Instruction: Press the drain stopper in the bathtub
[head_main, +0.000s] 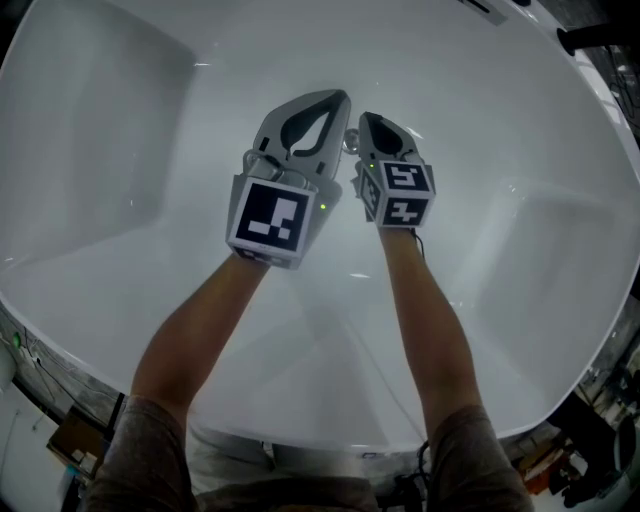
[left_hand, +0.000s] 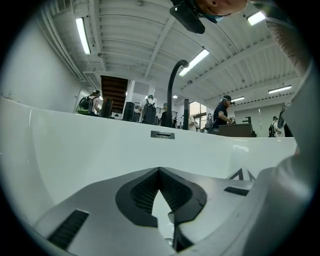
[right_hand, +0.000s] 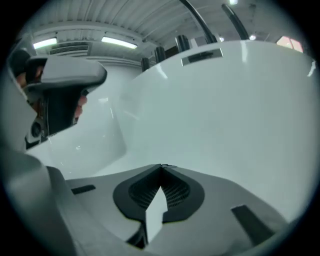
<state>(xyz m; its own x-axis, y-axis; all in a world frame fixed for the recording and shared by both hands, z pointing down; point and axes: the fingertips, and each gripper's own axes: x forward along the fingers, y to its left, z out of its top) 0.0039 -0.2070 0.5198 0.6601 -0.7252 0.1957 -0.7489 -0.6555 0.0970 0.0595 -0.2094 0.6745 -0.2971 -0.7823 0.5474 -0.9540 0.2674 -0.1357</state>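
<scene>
In the head view both grippers hang low over the middle of the white bathtub (head_main: 120, 130), side by side and nearly touching. My left gripper (head_main: 340, 98) is shut, its tips meeting with nothing between them. My right gripper (head_main: 367, 118) is shut too, also empty. A small chrome piece, apparently the drain stopper (head_main: 351, 142), shows in the gap between the two grippers, mostly hidden by them. In the left gripper view, the left gripper (left_hand: 159, 170) points at the far tub wall, and a chrome glint (left_hand: 170, 242) shows below the jaws. The right gripper (right_hand: 161, 167) faces bare tub wall.
An overflow slot (left_hand: 162, 134) sits in the far tub wall, with a black faucet (left_hand: 175, 85) rising behind the rim. Several people stand in the hall beyond. Boxes and cables (head_main: 70, 440) lie on the floor outside the tub's near rim.
</scene>
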